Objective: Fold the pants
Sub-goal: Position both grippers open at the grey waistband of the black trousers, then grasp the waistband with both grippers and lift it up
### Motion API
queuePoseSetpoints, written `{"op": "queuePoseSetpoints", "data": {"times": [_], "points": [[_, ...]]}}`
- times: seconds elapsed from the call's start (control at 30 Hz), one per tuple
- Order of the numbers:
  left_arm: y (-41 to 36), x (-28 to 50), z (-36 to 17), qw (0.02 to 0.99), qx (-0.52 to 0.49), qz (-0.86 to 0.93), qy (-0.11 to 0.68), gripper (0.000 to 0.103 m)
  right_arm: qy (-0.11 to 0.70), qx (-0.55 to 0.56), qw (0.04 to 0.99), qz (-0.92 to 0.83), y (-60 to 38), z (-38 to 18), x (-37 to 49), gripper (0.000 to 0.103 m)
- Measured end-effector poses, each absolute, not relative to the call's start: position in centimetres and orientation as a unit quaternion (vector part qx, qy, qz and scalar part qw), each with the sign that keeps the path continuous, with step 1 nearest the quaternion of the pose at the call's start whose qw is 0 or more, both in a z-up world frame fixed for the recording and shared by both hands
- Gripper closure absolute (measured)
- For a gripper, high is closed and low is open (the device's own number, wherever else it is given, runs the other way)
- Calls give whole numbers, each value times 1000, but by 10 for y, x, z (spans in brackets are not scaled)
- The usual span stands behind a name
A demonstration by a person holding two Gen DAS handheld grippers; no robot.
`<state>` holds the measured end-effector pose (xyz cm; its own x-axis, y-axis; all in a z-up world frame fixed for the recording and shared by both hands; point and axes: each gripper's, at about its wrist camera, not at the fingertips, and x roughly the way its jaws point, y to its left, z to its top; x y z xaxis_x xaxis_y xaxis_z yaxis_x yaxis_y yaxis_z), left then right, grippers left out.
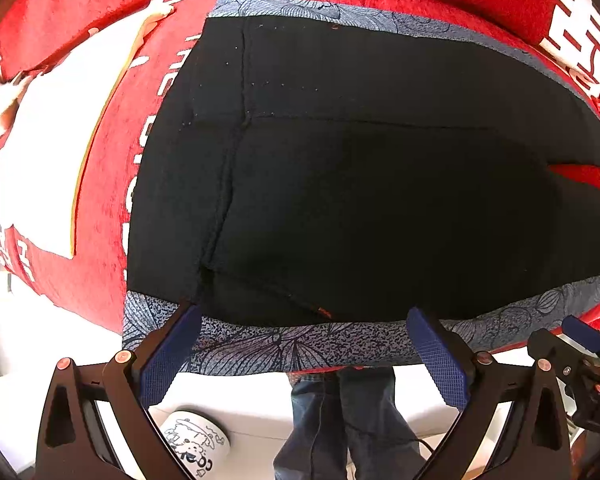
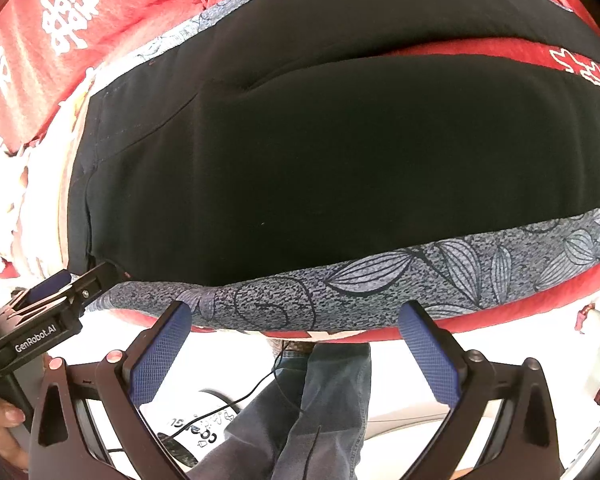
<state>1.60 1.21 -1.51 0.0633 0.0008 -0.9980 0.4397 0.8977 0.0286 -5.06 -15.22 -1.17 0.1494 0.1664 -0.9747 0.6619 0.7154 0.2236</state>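
Black pants flat on red cloth, both grippers spread wide at the near edge, nothing grasped.

Pants [image 1: 360,184] lie spread on the red printed cloth [image 1: 100,280], grey leaf-print side stripe [image 1: 284,344] running along the near edge; second stripe at the far edge. Left gripper [image 1: 304,344] has jaws released, blue pads [image 1: 168,356] over the stripe at the waistband end, not closed on fabric. Right gripper [image 2: 296,344] likewise released, pads either side of the stripe [image 2: 380,280], further along the leg. Legs part on the right, red cloth showing between. White folded item [image 1: 48,152] left of pants. Person's jeans [image 2: 320,400] and a printed mug [image 1: 196,444] below table edge.
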Motion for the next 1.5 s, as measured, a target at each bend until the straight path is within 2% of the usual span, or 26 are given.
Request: {"op": "queuePoseSetpoints", "data": {"times": [1.17,1.5], "points": [[38,13,-23,709,149,-155,672,0,621,333,687,-176,-132,-13,-47,0],[86,20,-20,694,19,-164,701,0,569,446,686,-87,-125,-21,-45,0]]}}
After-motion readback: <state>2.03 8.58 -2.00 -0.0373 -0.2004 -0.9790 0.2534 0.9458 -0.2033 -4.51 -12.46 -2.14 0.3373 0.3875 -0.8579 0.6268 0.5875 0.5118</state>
